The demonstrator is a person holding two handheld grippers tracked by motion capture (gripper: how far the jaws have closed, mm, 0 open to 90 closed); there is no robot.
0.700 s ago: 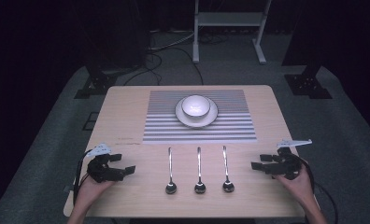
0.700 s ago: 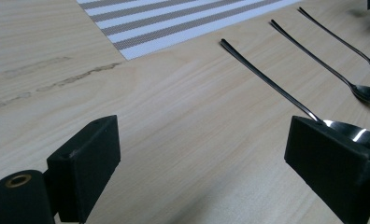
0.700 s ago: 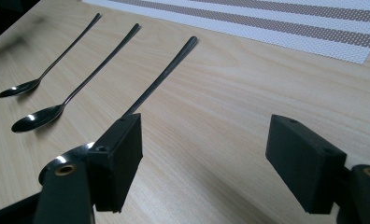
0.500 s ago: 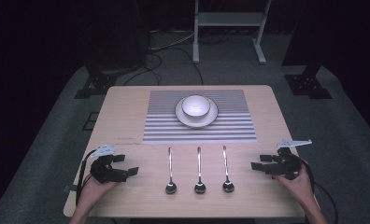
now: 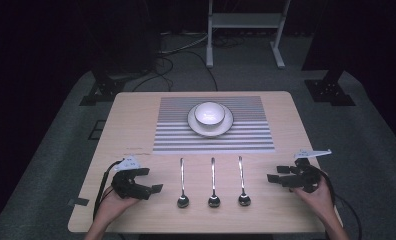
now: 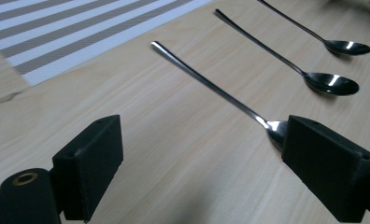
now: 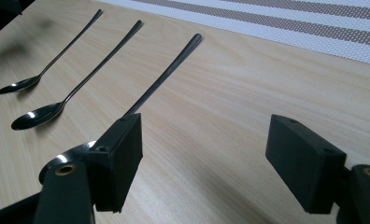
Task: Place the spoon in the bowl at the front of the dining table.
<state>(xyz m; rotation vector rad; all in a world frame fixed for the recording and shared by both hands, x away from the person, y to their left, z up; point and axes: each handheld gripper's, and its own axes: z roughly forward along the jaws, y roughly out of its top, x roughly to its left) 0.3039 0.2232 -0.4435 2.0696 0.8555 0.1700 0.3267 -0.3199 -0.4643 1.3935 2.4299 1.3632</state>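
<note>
Left tool [image 5: 155,188] edged toward left spoon [image 5: 182,183]; both tools spread, empty, right tool [image 5: 272,178] parked. Approach step. Next: straddle handle, pinch.

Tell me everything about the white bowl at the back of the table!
The white bowl is small, round and glossy, like china. It stands upright in the middle of a white plate, on the striped placemat at the far side of the table. What's inside can't be made out. Nothing else touches it.
</note>
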